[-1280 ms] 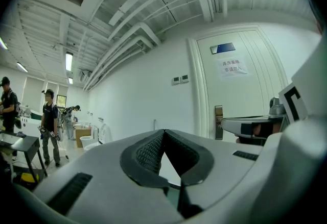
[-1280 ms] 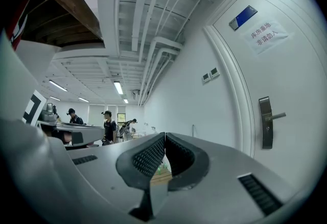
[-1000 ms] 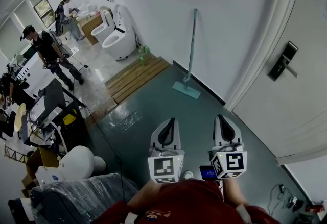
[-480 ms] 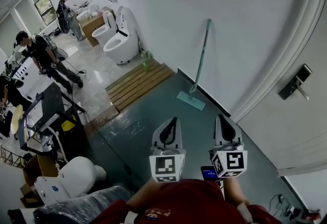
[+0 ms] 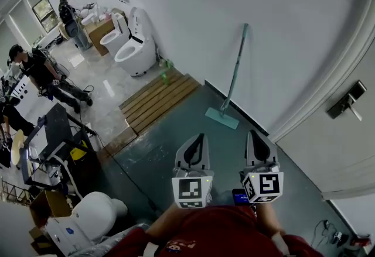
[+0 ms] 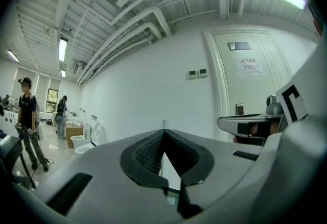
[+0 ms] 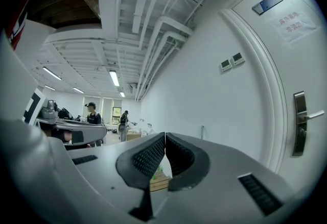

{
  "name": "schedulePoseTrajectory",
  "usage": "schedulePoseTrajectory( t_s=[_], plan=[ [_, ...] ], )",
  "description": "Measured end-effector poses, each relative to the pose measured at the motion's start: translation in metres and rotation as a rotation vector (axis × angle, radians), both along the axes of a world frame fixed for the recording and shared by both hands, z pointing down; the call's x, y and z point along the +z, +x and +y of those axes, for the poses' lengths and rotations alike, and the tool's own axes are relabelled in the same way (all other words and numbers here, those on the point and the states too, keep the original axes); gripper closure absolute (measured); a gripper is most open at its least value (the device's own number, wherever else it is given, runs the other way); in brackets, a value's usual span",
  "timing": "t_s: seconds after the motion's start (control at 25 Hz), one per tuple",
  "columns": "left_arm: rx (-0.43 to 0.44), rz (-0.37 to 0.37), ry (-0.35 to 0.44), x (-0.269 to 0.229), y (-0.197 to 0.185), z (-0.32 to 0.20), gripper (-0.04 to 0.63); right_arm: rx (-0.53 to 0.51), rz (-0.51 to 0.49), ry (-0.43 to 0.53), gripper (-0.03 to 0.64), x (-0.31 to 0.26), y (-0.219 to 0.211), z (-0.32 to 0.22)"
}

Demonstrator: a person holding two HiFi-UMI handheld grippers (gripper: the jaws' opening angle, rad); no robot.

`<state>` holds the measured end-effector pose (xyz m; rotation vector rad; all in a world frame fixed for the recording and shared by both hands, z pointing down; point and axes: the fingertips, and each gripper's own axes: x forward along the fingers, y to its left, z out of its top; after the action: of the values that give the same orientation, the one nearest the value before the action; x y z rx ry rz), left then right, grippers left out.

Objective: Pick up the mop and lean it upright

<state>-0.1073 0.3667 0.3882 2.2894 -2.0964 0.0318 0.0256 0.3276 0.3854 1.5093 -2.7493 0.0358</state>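
A teal mop (image 5: pixel 234 77) leans upright against the white wall, its flat head (image 5: pixel 222 118) resting on the dark green floor. Both grippers are held close to my body, well short of the mop. My left gripper (image 5: pixel 194 146) is shut with nothing in it; its pads meet at the tips in the left gripper view (image 6: pixel 164 133). My right gripper (image 5: pixel 256 140) is also shut and empty, its pads touching in the right gripper view (image 7: pixel 165 136). The top of the mop handle (image 7: pixel 202 128) shows faintly past the right jaws.
A white door with a lever handle (image 5: pixel 348 103) stands at the right. A wooden slatted platform (image 5: pixel 158 98) and two toilets (image 5: pixel 133 44) lie at the back left. People (image 5: pixel 41 71) stand far left by dark equipment stands (image 5: pixel 58 133). Wrapped white fixtures (image 5: pixel 94 209) sit at my near left.
My head view has tilted up a little, so the mop, door handle and wall panels sit lower and further right in the picture. Both grippers stay where they were, shut.
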Motion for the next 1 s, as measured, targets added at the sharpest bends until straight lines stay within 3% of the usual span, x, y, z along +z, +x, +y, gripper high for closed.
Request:
schedulePoseTrajectory(
  t_s=[0.44, 1.0],
  plan=[
    [0.001, -0.01, -0.006, 0.009, -0.02, -0.067, 0.581, 0.004, -0.014, -0.015, 0.598, 0.015, -0.022, -0.068],
    [-0.026, -0.01, 0.002, 0.002, 0.002, -0.198, 0.581, -0.027, -0.014, -0.024, 0.598, 0.008, -0.006, -0.201]
  ],
)
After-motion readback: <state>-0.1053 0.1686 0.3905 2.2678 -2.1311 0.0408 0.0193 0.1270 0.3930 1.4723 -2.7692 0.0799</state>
